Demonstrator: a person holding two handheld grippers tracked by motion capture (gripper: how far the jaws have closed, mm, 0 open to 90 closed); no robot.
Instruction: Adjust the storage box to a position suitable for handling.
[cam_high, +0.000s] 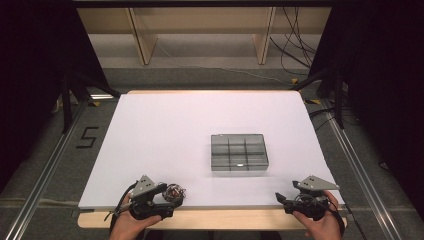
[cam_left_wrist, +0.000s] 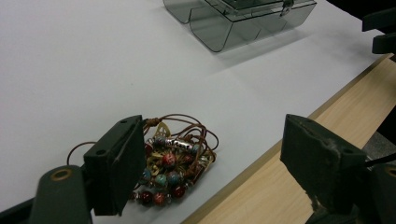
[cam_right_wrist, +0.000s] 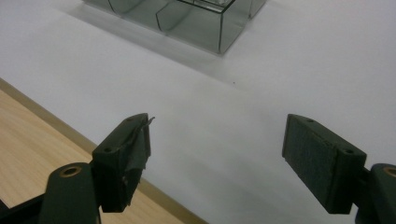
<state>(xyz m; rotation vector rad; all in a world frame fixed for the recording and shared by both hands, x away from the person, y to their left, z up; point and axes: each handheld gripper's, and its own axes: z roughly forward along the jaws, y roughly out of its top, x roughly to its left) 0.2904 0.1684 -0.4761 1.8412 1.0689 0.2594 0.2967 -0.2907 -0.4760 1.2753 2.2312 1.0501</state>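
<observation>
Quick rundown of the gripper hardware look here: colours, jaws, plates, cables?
Both the left gripper and right gripper are black handheld units, each topped by a grey three-cornered plate. Jaws are blocky black slabs with screw holes and brass-ringed pivots. The right gripper's pads look frayed. Black cables trail by the wrists. No sleeves visible.

The worktop is showing pale, matt wood grain at its near edge, with a smooth, matt white sheet lying over it like paper or thin board. The compartment box is reading as smoky, clear plastic, glossy and catching highlights. The bead bracelet is showing glossy red and teal beads, thin brown cord and small brassy and silvery metal pieces. The left hand-held gripper is wearing matt black jaws with rough, worn pads; the right hand-held gripper is looking alike, one pad's facing peeling at its tip.
</observation>
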